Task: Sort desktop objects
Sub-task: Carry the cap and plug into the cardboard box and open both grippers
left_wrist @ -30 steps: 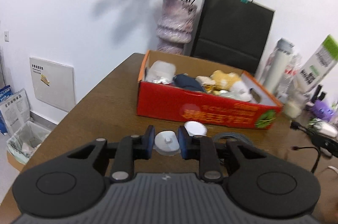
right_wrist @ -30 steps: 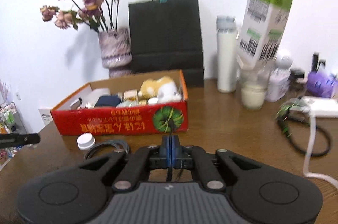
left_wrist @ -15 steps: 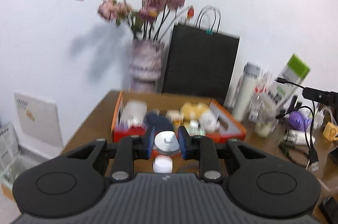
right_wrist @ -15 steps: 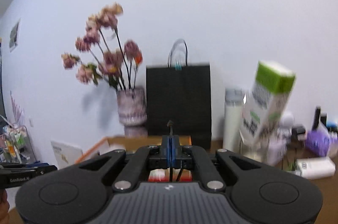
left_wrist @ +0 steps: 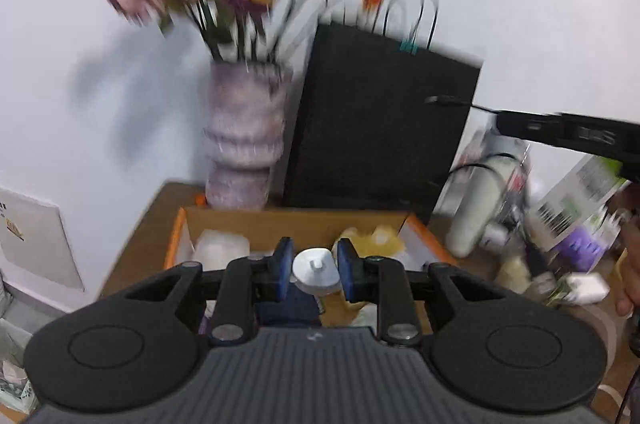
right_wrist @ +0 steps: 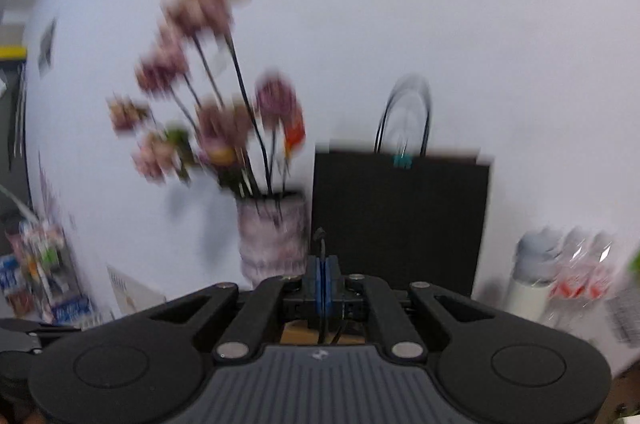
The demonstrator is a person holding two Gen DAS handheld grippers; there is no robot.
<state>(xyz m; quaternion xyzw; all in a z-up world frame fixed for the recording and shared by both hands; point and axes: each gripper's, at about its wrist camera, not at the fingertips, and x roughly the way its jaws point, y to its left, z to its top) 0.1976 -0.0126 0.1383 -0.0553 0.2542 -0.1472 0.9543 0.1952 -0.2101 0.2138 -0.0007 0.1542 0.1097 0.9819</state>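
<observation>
My left gripper [left_wrist: 315, 270] is shut on a small white round cap [left_wrist: 316, 270] and holds it in the air above the open orange cardboard box [left_wrist: 180, 236], which holds several small items. My right gripper [right_wrist: 322, 274] is shut on a thin black cable [right_wrist: 321, 244] whose plug end sticks up past the pads. In the left wrist view the right gripper appears as a black bar [left_wrist: 568, 133] at the right, with the cable end [left_wrist: 444, 100] pointing left. Both views are blurred.
A ribbed pink vase [left_wrist: 244, 147] with dried flowers and a black paper bag [left_wrist: 380, 131] stand behind the box against the white wall. Bottles and cartons [left_wrist: 576, 203] crowd the table's right side. The vase [right_wrist: 272, 240] and bag [right_wrist: 400, 220] also show in the right wrist view.
Both grippers have risen from the table. The left one carried the white cap up and forward over the box. The right one lifted the cable and now looks at the wall.
</observation>
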